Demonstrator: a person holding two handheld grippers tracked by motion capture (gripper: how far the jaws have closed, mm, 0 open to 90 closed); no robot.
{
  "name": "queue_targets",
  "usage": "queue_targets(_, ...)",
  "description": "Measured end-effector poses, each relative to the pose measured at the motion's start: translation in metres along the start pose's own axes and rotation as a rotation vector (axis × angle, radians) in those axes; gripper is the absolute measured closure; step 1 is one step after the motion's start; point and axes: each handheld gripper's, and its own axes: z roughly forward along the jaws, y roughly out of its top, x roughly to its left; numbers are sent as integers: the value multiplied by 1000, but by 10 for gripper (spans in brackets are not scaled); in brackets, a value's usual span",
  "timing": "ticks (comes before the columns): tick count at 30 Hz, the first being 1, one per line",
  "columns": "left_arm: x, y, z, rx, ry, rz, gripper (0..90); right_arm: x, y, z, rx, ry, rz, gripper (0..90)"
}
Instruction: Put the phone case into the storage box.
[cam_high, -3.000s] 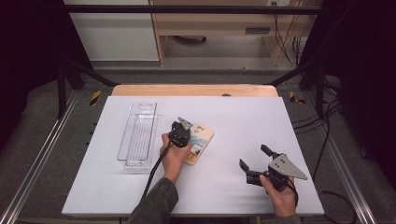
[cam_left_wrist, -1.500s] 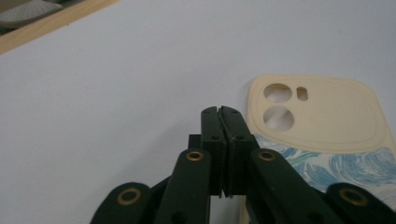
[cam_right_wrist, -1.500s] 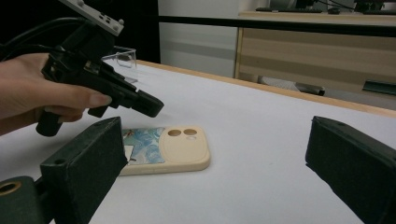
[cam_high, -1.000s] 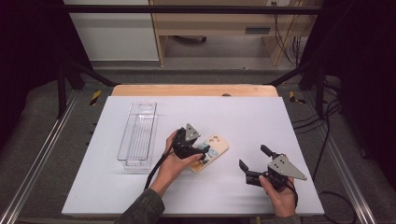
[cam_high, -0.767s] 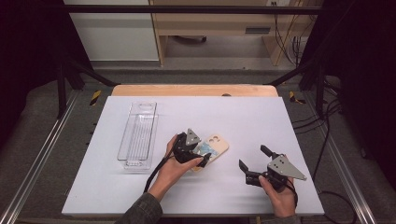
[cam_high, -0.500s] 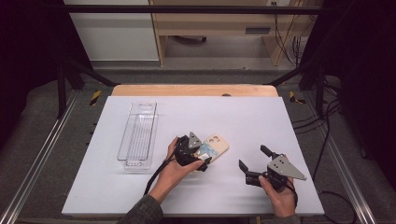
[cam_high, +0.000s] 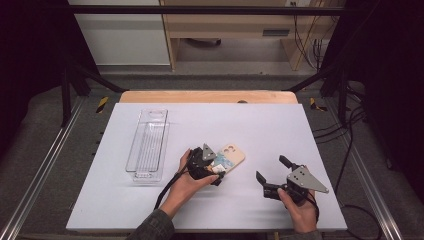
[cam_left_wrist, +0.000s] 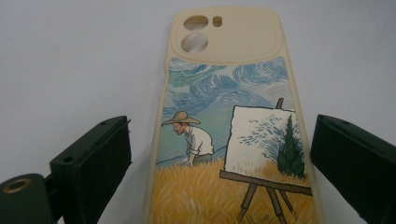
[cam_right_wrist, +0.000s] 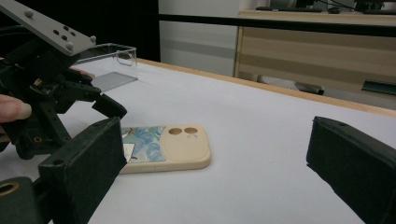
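Note:
A cream phone case (cam_high: 232, 155) printed with a painter in a wheat field lies flat on the white table (cam_high: 260, 120), camera cutouts pointing away from my left gripper (cam_high: 218, 171). In the left gripper view the case (cam_left_wrist: 233, 140) runs up between the two black jaws with a gap on either side. Those jaws have just been opening and stand open, not pressing it. To the right, my right gripper (cam_high: 270, 168) stands open and holds nothing. In the right gripper view the case (cam_right_wrist: 163, 144) lies ahead, with the left gripper (cam_right_wrist: 108, 111) at its near end.
A clear plastic tray (cam_high: 147, 145) lies lengthwise on the table's left half, and its far end (cam_right_wrist: 109, 53) rises behind the left hand. A wooden board edge (cam_high: 210, 96) borders the table's far side. Metal rails run along both sides.
The left hand slid the phone case rightward and turned it more crosswise, then the jaws spread off its sides. The right gripper has stayed put.

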Motion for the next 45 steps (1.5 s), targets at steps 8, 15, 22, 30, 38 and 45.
queue_targets(8, 0, -3, 2, 31, -12, 6, 46, 0, 0, 0, 0, 1, 0, 41)
queue_targets(15, -1, -3, 5, 48, -15, 10, 47, 0, 0, 0, 0, 2, 0, 41)
queue_targets(22, 0, -3, 7, 51, -31, 0, 67, 0, 0, -1, -2, 1, 4, 41)
queue_targets(30, 1, -4, 7, 51, -43, -10, 80, 0, 0, 0, 0, 2, 2, 41)
queue_targets(38, -1, -5, 6, 38, -33, -10, 110, 0, 0, 0, 3, 0, -1, 41)
queue_targets(45, -5, -10, 1, -15, 2, 19, 114, 0, 0, 1, 7, 0, -1, 41)
